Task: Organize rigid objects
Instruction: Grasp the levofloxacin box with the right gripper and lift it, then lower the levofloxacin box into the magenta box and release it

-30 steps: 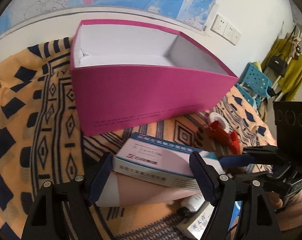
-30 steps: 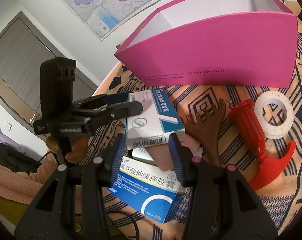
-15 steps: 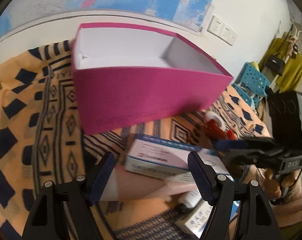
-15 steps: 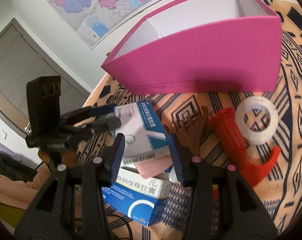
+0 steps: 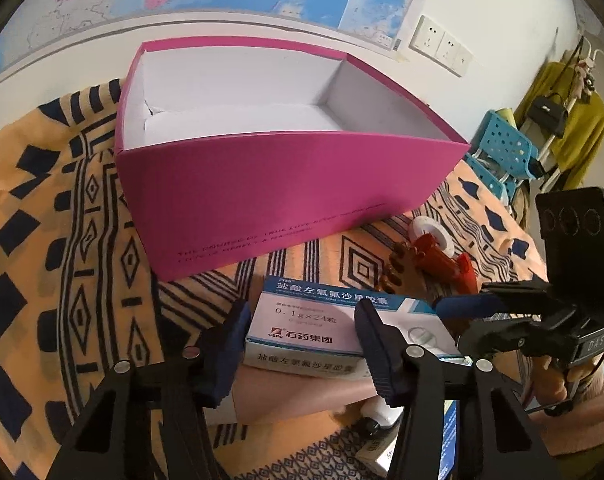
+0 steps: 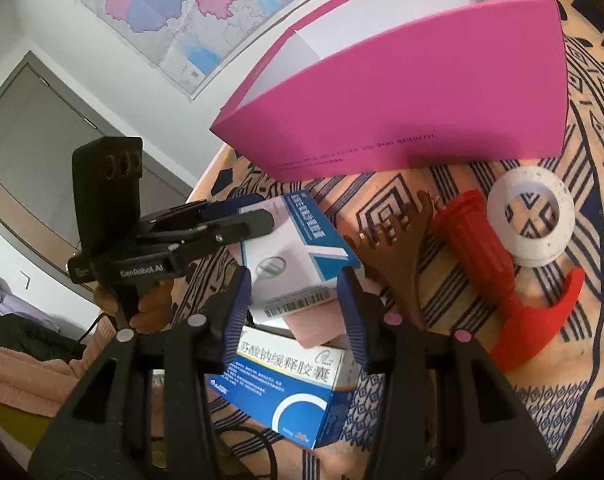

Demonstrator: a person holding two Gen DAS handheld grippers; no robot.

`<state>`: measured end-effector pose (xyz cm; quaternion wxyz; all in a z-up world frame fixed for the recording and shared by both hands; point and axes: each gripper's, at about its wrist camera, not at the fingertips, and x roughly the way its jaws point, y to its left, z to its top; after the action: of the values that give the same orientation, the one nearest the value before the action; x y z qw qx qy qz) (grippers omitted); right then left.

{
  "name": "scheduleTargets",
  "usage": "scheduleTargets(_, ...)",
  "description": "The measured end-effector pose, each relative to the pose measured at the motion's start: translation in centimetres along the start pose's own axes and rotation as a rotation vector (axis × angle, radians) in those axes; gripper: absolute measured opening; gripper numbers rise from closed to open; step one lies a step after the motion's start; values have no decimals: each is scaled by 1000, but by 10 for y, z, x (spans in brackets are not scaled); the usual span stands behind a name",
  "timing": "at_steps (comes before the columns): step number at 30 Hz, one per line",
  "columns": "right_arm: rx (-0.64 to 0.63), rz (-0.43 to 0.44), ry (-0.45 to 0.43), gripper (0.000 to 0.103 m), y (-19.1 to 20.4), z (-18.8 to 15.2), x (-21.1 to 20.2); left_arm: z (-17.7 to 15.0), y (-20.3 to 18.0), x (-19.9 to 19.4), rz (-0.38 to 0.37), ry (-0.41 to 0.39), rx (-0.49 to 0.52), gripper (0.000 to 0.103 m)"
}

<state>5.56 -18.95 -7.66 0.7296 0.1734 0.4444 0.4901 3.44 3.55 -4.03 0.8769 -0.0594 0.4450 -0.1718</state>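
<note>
Bright, even daylight; soft shadow under the pink box (image 5: 286,196). Strong fisheye bending and dark corners at edges. Sharp focus, no glare.

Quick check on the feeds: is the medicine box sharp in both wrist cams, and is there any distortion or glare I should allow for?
Left wrist view: print on the medicine box reads sharply; fisheye bends the pink box rim and darkens the corners. Right wrist view: the medicine box barcode is crisp, the pink box wall bows, and no strong glare shows.
</note>
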Motion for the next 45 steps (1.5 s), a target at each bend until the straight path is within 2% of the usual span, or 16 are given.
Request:
scheduleTargets(4, -19, 29, -22, 48, 5, 7, -1, -1, -2, -1, -57, -4, -24, 54)
scheduleTargets(7, -39, -17, -14, 48, 9, 14, 4, -2, -9, 4, -28, 3, -8, 54)
scheduleTargets(12, 4, -30, -18, 48, -3, 9, -10, -2, -3, -2, -27, -4, -19, 54)
scheduleTargets(17, 44, 2, 24, 48, -11, -6, -11, -1, 1, -2, -42, 1, -19, 54)
scheduleTargets(21, 62, 26, 23, 49, -12, -8, -2, -2, -3, 0, -43, 4, -9, 54)
scheduleTargets(25, 48, 22, 3, 54, -9, -4, -1, -4, -5, -4, -32, -5, 1, 55)
scheduleTargets(45, -96, -81, -102, 54, 18, 23, -13, 7, -16, -19, -11, -70, -51, 55)
